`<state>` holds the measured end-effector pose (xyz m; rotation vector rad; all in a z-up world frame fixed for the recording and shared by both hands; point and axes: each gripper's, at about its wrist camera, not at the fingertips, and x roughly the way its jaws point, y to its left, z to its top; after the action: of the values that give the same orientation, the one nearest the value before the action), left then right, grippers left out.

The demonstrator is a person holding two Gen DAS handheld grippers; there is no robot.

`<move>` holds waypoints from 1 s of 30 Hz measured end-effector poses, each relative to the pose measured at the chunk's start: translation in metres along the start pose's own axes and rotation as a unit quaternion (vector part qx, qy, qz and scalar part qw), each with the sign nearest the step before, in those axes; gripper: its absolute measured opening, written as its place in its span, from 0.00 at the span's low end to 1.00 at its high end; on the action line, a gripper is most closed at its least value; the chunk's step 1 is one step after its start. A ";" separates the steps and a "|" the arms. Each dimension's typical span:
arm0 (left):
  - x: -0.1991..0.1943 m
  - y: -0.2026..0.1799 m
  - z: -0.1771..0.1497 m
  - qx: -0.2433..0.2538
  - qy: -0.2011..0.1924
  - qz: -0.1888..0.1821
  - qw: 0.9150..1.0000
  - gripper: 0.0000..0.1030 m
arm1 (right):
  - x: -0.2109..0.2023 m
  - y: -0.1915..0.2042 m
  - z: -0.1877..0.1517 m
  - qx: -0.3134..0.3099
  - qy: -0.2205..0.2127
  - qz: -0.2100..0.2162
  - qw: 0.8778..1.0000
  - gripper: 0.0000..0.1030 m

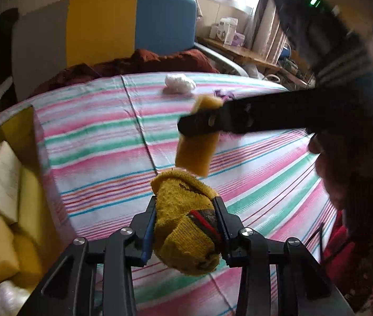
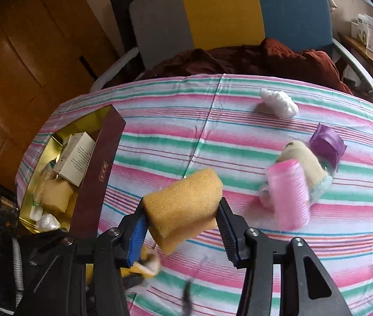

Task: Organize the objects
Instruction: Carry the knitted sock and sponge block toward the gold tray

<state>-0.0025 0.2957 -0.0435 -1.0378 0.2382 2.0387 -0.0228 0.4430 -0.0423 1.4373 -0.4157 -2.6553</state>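
My left gripper point(image 1: 186, 205) is shut on a mustard-yellow sock point(image 1: 186, 223) with a red and grey stripe, held above the striped bedsheet point(image 1: 94, 137). My right gripper point(image 2: 182, 205) is shut on a yellow sponge point(image 2: 183, 202); in the left wrist view the right gripper point(image 1: 199, 125) crosses from the right with the sponge point(image 1: 195, 155) just above the sock. A dark red box point(image 2: 94, 179) with a gold lining lies at the left, holding cartons, sponges and white wads. It also shows in the left wrist view point(image 1: 25, 123).
On the sheet lie a pink hair roller point(image 2: 289, 194), a beige and blue sock point(image 2: 310, 168), a purple ribbon roll point(image 2: 327, 144) and a white wad point(image 2: 278, 102). A maroon blanket point(image 2: 265, 58) and a grey, yellow and blue headboard point(image 2: 218, 8) stand behind.
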 end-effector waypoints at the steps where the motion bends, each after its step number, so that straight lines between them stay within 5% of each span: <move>1: -0.006 0.002 0.000 0.000 -0.005 0.002 1.000 0.39 | -0.001 0.001 0.000 0.004 -0.001 -0.004 1.000 0.48; 18: -0.102 0.053 -0.005 -0.026 -0.097 0.116 0.988 0.39 | -0.007 0.074 -0.011 -0.017 -0.025 -0.014 0.999 0.48; 30: -0.127 0.094 -0.023 -0.070 -0.110 0.150 0.980 0.39 | -0.010 0.145 -0.022 -0.063 -0.033 0.011 0.997 0.49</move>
<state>-0.0168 0.1492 0.0192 -0.8897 0.1436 2.4535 -0.0060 0.3019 -0.0047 1.3052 -0.2611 -2.6640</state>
